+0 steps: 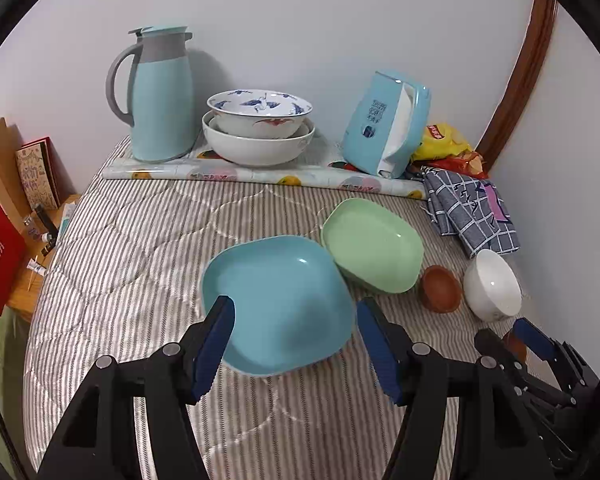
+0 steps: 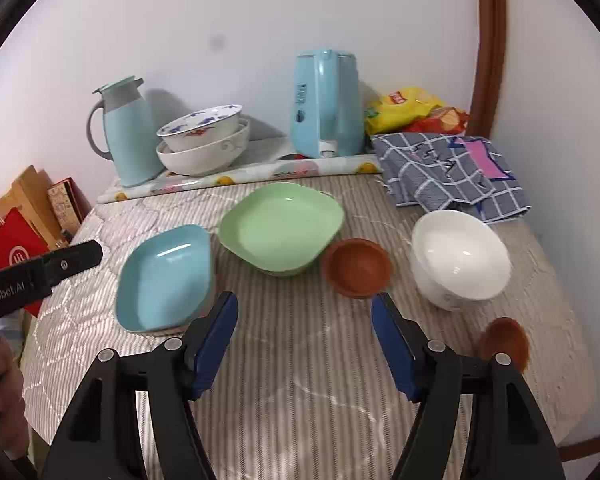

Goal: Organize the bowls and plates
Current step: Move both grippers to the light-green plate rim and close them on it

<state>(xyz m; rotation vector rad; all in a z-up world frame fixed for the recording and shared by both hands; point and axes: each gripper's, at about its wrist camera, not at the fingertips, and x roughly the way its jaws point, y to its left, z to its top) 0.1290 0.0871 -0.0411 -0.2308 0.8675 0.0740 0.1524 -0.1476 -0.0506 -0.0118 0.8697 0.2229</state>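
Currently both grippers hang open and empty over the striped bed: left gripper [image 1: 296, 344] directly above the blue dish [image 1: 278, 304], nearer it; right gripper [image 2: 304, 344] just short of the brown bowl [image 2: 356, 267].

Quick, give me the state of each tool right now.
Left tool: open, holding nothing; the blue dish lies below it on the bed.
Right tool: open, empty, over the striped quilt.

teal square plate [image 1: 280, 304], pale green plate [image 1: 374, 244], plain white bowl [image 2: 460, 258], two reddish-brown saucers [image 2: 356, 266], grey-and-white striped quilted cover [image 2: 300, 360], blue-crane patterned porcelain bowl [image 1: 260, 110].
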